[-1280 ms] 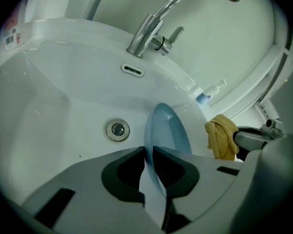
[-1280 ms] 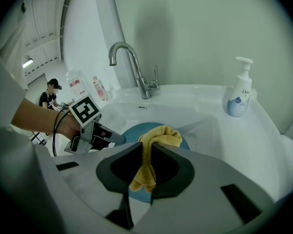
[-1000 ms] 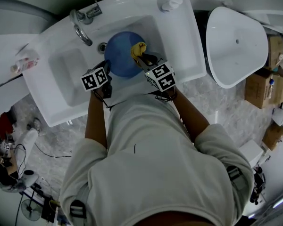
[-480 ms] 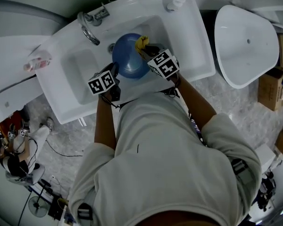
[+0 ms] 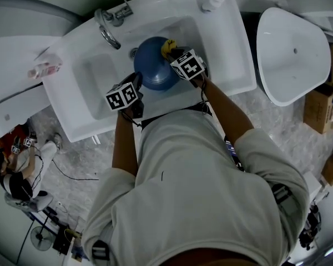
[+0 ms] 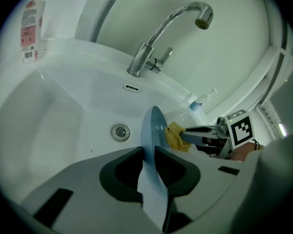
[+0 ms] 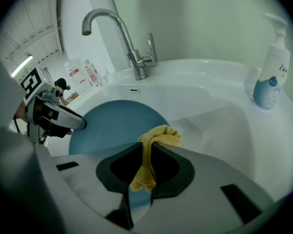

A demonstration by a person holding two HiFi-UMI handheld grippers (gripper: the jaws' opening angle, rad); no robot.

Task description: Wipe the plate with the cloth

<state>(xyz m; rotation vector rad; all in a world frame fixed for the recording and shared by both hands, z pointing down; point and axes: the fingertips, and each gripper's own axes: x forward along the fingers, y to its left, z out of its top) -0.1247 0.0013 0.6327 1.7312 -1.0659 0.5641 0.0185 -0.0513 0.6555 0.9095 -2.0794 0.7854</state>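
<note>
One blue plate (image 5: pixel 154 71) over our sink (image 5: pixel 217 49).
Our left gripper (image 6: pixel 146 152) clamps its rim; our right gripper (image 7: pixel 146 152) pinches the yellow cloth (image 7: pixel 158 136) against it.

The right hand-held gripper (image 5: pixel 172 52) has pushed further into the sink (image 5: pixel 225 65), away from the person. A second ago its marker cube (image 5: pixel 187 64) sat by the sink's front rim, just off the plate (image 5: pixel 151 72); now the cube lies over the plate's right edge. The yellow cloth (image 5: pixel 167 47) pinched in its jaws has travelled with it, from inside the plate's upper right part out to the plate's far right rim. The arm (image 5: pixel 225 112) behind that gripper reaches out further. The whole scene has also drifted rightward in the head view
</note>
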